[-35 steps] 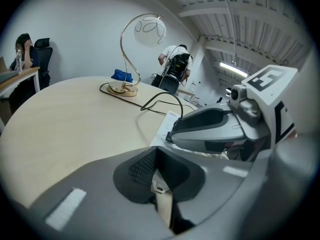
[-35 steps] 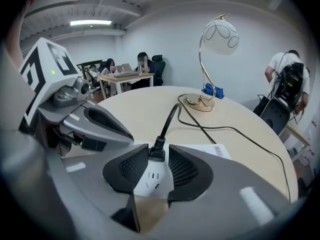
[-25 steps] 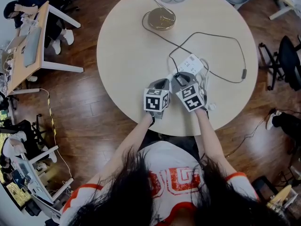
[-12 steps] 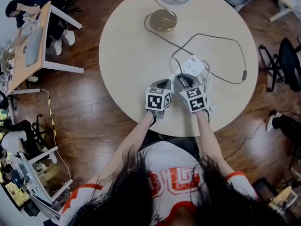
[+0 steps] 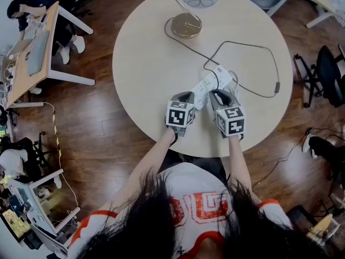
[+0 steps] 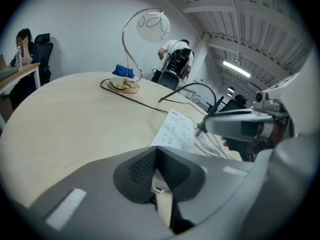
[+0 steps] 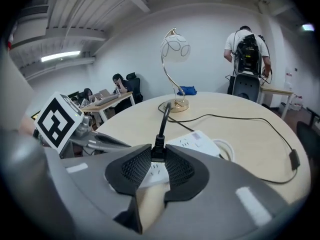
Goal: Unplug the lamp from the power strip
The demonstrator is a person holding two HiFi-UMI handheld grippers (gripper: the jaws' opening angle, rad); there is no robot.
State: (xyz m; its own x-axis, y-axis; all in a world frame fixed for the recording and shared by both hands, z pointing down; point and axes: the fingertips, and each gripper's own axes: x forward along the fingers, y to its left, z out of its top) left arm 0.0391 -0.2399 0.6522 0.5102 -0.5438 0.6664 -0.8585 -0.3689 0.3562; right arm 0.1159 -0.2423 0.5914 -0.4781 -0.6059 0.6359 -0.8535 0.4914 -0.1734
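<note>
**Plug gripped, pull-out not yet confirmed**

The right tongs (image 7: 157,153), having just closed a little, pinch the black plug (image 7: 158,140) over the power strip (image 5: 211,82), which lies toward the desk's (image 5: 145,63) near edge. The left tongs (image 6: 159,170) are closed and empty beside it. I cannot tell whether the pins are clear. The lamp (image 5: 186,25) stands at the far edge.

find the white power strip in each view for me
head view: power strip up and right of centre, lying diagonally.
left gripper view: power strip right of centre, beyond the jaws.
right gripper view: power strip low centre, beyond the black plug between the jaws.
shared landmark: gold lamp base.
</note>
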